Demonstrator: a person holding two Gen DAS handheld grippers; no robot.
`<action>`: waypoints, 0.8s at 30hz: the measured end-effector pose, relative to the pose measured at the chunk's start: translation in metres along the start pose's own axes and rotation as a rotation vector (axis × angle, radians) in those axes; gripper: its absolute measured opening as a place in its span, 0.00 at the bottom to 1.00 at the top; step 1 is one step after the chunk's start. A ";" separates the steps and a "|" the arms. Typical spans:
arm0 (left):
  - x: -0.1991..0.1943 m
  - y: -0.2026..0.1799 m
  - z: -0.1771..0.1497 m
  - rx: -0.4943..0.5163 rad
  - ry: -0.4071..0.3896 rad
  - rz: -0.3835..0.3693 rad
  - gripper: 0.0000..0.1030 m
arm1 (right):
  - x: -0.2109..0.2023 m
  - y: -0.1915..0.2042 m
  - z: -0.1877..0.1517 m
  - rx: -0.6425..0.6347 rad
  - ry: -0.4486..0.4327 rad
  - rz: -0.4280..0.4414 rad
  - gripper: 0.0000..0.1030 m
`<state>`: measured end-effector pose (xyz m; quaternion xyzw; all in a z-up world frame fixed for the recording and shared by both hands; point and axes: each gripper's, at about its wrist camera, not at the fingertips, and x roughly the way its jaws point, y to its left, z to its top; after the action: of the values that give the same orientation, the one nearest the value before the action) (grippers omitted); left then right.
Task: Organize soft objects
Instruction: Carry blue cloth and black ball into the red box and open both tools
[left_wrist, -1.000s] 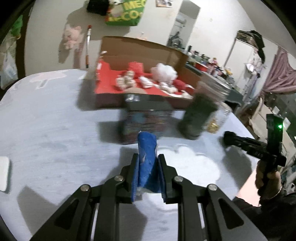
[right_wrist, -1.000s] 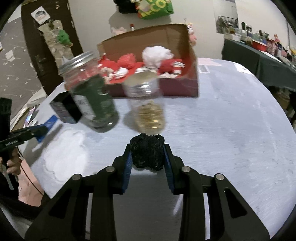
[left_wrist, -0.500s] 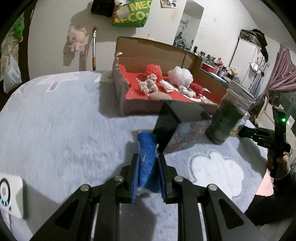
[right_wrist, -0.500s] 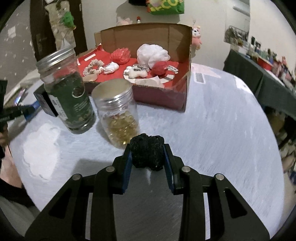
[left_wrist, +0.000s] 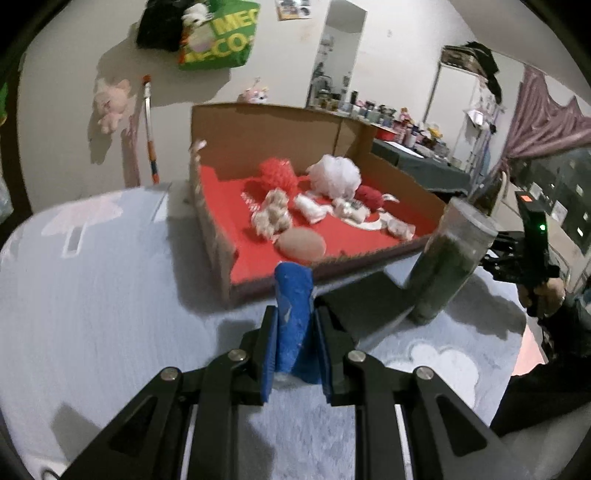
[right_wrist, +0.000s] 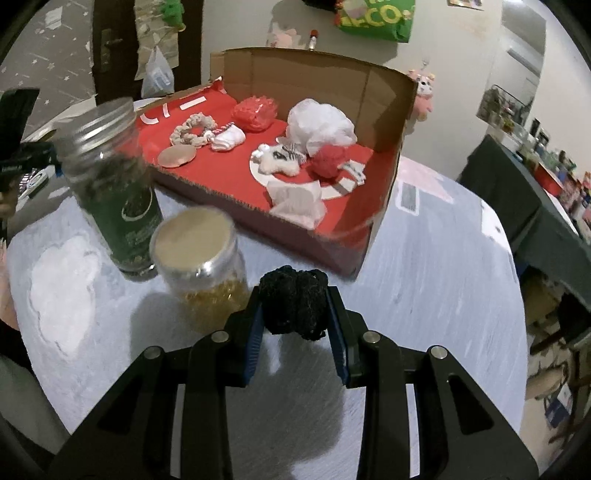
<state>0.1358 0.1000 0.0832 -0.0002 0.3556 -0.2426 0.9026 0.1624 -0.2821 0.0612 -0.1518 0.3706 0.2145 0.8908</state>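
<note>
My left gripper (left_wrist: 294, 332) is shut on a blue sponge-like piece (left_wrist: 293, 295), held above the table just in front of the cardboard box's near wall (left_wrist: 221, 258). The box has a red floor and holds several soft things: a white puff (left_wrist: 336, 175), a red puff (left_wrist: 277, 173), a beige pad (left_wrist: 301, 243). My right gripper (right_wrist: 293, 317) is shut on a black fuzzy ball (right_wrist: 293, 302), held above the table short of the box's near corner (right_wrist: 360, 254). The box's contents show in the right view too, with the white puff (right_wrist: 321, 123).
A dark green jar (right_wrist: 114, 184) and a jar of yellow capsules (right_wrist: 203, 266) stand left of my right gripper. A black box (left_wrist: 365, 299) lies between my left gripper and the green jar (left_wrist: 447, 266). The table has a pale fuzzy cover (left_wrist: 92, 295).
Both grippers have moved closer to the cardboard box with their loads. The left one swung right past the black box; the right one rose and looks down into the box.
</note>
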 end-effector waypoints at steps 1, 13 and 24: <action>0.000 -0.001 0.006 0.012 0.002 -0.005 0.20 | -0.001 -0.001 0.003 -0.008 -0.001 0.001 0.30; 0.034 -0.021 0.072 0.034 0.057 -0.135 0.20 | -0.007 -0.016 0.037 -0.014 -0.010 0.091 0.30; 0.120 -0.044 0.113 0.026 0.262 -0.181 0.20 | 0.024 -0.015 0.101 0.002 0.048 0.315 0.30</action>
<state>0.2651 -0.0106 0.0979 0.0111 0.4654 -0.3255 0.8230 0.2448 -0.2458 0.1141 -0.0961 0.4111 0.3475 0.8372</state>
